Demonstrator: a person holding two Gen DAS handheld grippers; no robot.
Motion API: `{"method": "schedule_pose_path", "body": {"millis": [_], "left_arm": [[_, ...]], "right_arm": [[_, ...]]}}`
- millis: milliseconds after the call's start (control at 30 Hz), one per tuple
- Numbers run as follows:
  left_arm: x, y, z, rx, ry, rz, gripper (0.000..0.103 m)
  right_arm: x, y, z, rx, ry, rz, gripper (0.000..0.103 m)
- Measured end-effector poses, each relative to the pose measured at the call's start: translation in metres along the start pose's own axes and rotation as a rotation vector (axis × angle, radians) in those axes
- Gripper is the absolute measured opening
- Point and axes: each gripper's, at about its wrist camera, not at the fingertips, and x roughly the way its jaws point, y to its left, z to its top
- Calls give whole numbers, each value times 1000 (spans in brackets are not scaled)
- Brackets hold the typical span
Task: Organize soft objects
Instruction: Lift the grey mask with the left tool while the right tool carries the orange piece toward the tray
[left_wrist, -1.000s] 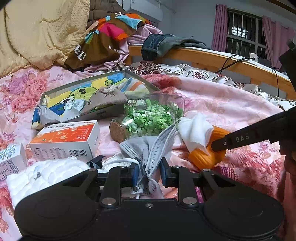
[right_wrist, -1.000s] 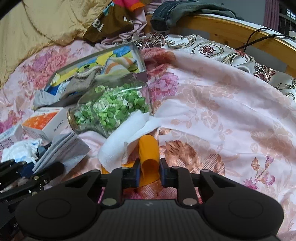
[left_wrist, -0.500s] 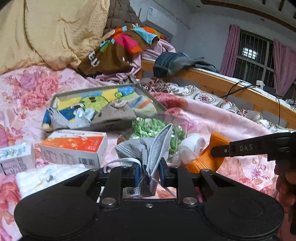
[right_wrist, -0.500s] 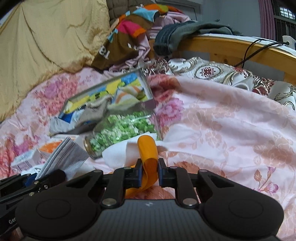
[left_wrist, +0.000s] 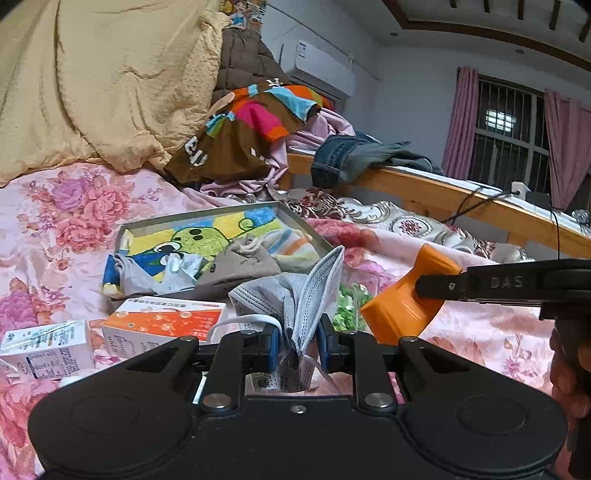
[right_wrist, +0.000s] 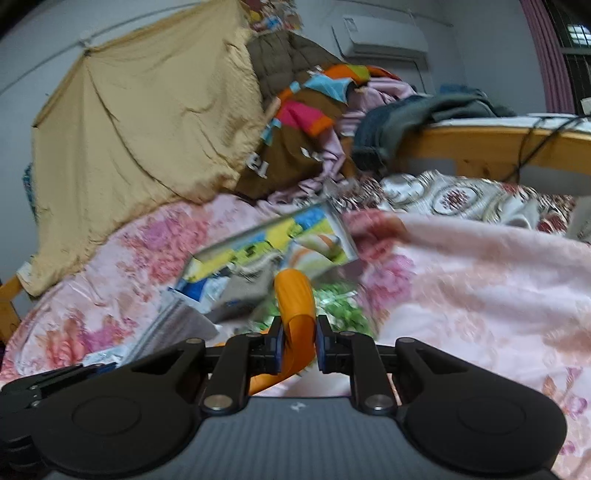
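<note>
Item one: a crumpled grey pleated face mask (left_wrist: 295, 295) with white ear loops, pinched between the blue pads of the left claw (left_wrist: 297, 349) and now raised clear of the bedding; a second ago it lay low among the clutter.

Item two: a soft orange moulded piece (right_wrist: 295, 295), flared at one end, clamped in the right claw (right_wrist: 298, 349); it too has come up off the pink floral bedspread (left_wrist: 480, 332), and the white cloth formerly touching it is out of sight.

Beyond both claws: a shallow grey tray (left_wrist: 207, 218) lined with a cartoon-printed cloth, already holding a beige drawstring pouch (left_wrist: 240, 264). Judgement: both soft items are lifted and likely bound for that tray.

Left of the left claw: an orange-and-white carton (left_wrist: 162, 325). Between the claws: green bits (left_wrist: 347, 302) in a jar, mostly hidden.
</note>
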Motion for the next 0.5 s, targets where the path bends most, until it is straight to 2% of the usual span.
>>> {"method": "schedule_pose_path", "body": {"millis": [300, 500], "left_arm": [[-9, 7, 10, 8, -40, 39, 22], [-1, 18, 28, 15, -66, 67, 22]], "right_arm": [[1, 22, 7, -54, -66, 75, 19], [40, 44, 32, -168, -138, 126, 19]]}}
